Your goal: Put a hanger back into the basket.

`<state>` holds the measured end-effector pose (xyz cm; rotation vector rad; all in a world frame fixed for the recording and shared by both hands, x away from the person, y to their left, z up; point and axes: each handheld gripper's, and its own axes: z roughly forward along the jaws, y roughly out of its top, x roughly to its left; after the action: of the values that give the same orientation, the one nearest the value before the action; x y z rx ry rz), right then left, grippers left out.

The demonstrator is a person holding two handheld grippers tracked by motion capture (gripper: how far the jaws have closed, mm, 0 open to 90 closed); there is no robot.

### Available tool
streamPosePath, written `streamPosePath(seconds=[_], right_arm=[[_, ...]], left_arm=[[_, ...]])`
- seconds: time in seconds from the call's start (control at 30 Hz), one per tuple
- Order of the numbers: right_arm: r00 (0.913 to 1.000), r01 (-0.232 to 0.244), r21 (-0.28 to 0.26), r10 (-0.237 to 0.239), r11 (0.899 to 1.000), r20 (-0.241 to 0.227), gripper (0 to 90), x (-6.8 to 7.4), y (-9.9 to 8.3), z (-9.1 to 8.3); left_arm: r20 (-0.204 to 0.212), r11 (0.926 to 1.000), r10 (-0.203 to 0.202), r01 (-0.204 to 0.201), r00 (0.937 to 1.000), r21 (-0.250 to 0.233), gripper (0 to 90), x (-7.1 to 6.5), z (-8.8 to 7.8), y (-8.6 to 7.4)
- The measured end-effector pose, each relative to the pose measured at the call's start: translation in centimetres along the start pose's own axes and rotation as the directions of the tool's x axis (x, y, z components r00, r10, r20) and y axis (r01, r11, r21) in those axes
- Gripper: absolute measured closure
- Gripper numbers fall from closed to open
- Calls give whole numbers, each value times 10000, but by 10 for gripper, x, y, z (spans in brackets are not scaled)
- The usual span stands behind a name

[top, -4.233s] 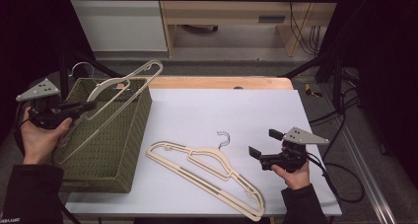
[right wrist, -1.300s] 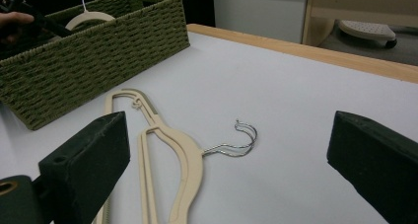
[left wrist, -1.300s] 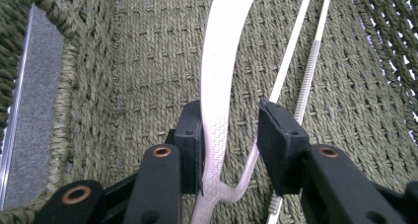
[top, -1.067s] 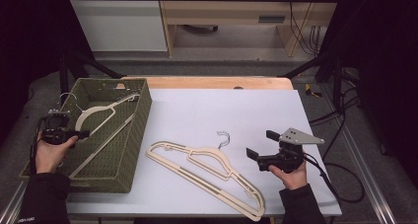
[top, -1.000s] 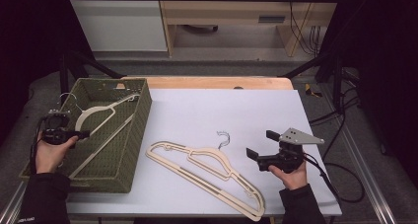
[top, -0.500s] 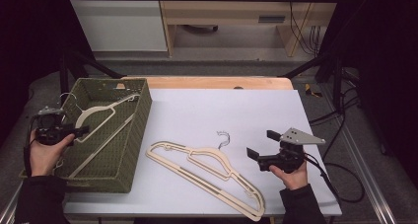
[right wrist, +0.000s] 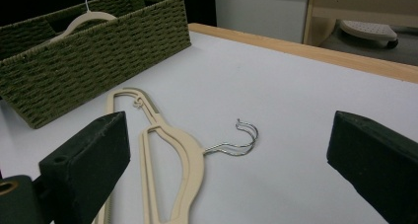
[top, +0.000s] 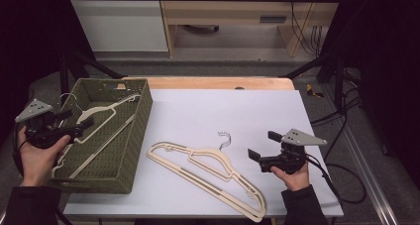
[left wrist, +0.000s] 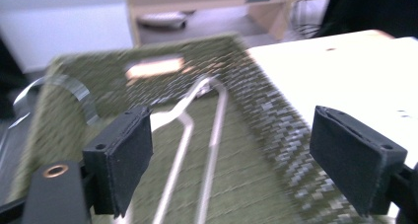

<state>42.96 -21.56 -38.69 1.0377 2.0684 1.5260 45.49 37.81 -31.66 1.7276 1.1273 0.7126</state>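
A cream hanger (top: 101,117) lies slantwise inside the green woven basket (top: 133,150) at the table's left. My left gripper (top: 79,122) hovers over the basket's left rim. Its jaws have just been opening and stand open, with nothing between them. In the left gripper view the hanger (left wrist: 185,130) lies below the wide jaws (left wrist: 231,160). Two cream hangers (top: 208,165) lie overlapped on the white table, hooks pointing away. My right gripper (top: 262,145) rests open just right of them, facing the hangers (right wrist: 172,150) and the basket (right wrist: 98,51).
A wooden strip (top: 223,83) runs along the table's far edge. Black frame bars (top: 317,61) stand at the back corners, and cables (top: 341,116) trail on the floor at the right. White tabletop (top: 237,111) lies open between basket and right gripper.
The left gripper, which earlier held the hanger above the basket, has let it go inside, opened its jaws, and risen back toward the left. The right gripper has stayed put.
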Motion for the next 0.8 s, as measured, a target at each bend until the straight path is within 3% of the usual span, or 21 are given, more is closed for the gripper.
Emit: streamPosePath(seconds=[0.13,0.23,0.3,0.33,0.43,0.5,0.67,0.7,0.8], right_arm=[[10000,29,40,-29,10000,-16,35,0,0,0],[10000,27,65,-27,10000,-42,36,1,-1,0],[10000,52,67,-51,10000,-44,37,1,-1,1],[9999,80,88,-79,9999,-83,38,1,-1,1],[9999,128,104,-127,9999,-113,40,1,-1,1],[9999,69,107,-68,9999,-98,40,1,-1,1],[9999,48,178,-46,9998,-103,40,1,-2,3],[9999,44,186,-43,9998,-103,41,1,-2,3],[9999,63,237,-60,9997,-143,41,2,-3,4]], left_arm=[[714,9980,524,-496,9961,-395,131,-36,4,9],[1237,9950,867,-798,9885,-592,115,-61,7,13],[1612,9925,1085,-978,9809,-731,112,-78,11,14],[1858,9904,1279,-1154,9742,-766,110,-90,14,15],[2228,9878,1474,-1318,9637,-834,102,-109,22,15],[2610,9859,1621,-1448,9516,-843,101,-123,30,14],[3088,9806,1954,-1800,9308,-777,100,-149,47,10],[3284,9801,1986,-1878,9234,-646,101,-153,53,8],[3502,9797,1978,-1962,9156,-402,102,-162,66,4]])
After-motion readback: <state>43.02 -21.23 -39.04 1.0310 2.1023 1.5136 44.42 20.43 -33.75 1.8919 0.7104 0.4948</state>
